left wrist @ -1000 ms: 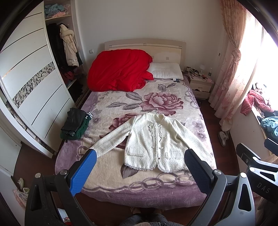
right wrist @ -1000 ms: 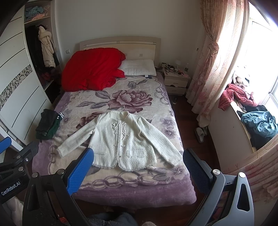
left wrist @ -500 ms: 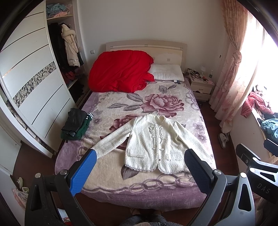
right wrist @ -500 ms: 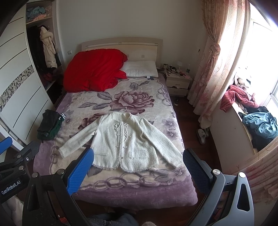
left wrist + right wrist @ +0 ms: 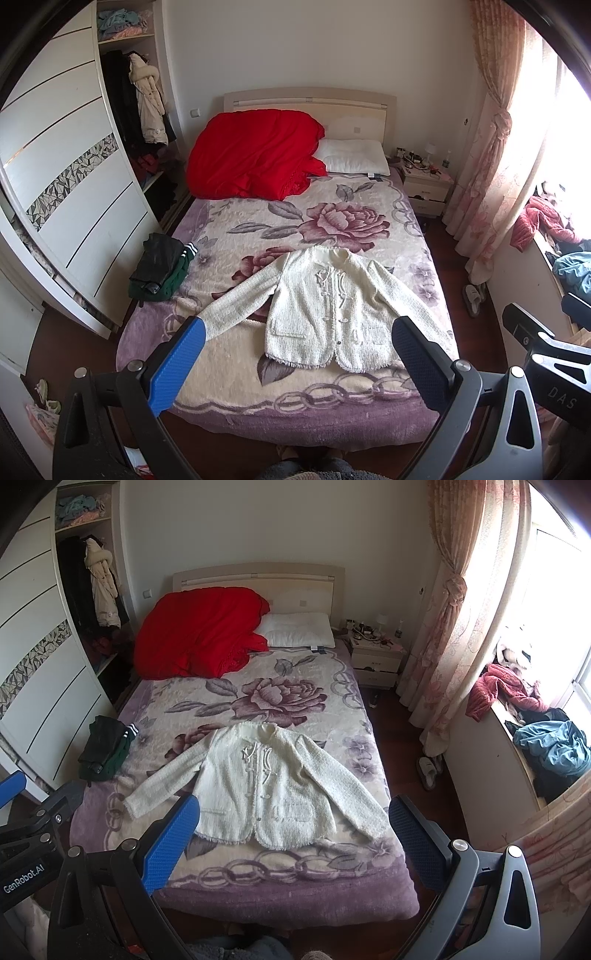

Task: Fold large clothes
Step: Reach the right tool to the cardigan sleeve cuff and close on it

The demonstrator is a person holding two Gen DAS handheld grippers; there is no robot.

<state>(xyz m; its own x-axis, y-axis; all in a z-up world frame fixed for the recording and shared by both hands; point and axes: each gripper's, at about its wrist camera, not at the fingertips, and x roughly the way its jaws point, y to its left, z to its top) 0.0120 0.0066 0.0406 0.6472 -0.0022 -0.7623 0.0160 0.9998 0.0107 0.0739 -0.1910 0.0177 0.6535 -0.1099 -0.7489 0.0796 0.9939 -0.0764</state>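
A cream knit jacket [image 5: 325, 310] [image 5: 266, 786] lies flat and face up on the near half of the bed [image 5: 236, 384] [image 5: 295, 886], sleeves spread to both sides, collar toward the headboard. My left gripper [image 5: 297, 330] hangs open above the foot of the bed, holding nothing. High over the same end, my right gripper [image 5: 293, 808] is open too and empty. Neither gripper touches the jacket. The right gripper's body shows at the right edge of the left wrist view, and the left gripper's at the left edge of the right wrist view.
A red quilt [image 5: 251, 158] and a white pillow [image 5: 352, 160] lie at the head of the bed. Dark folded clothes [image 5: 160, 267] sit on its left edge. A wardrobe [image 5: 70, 192] stands left, a nightstand [image 5: 424, 184] and curtains [image 5: 487, 155] right, and a clothes-strewn window ledge [image 5: 532, 731].
Both views have drifted slightly, so the bed and jacket sit a little lower in frame. The jacket has not moved and both grippers have stayed open.
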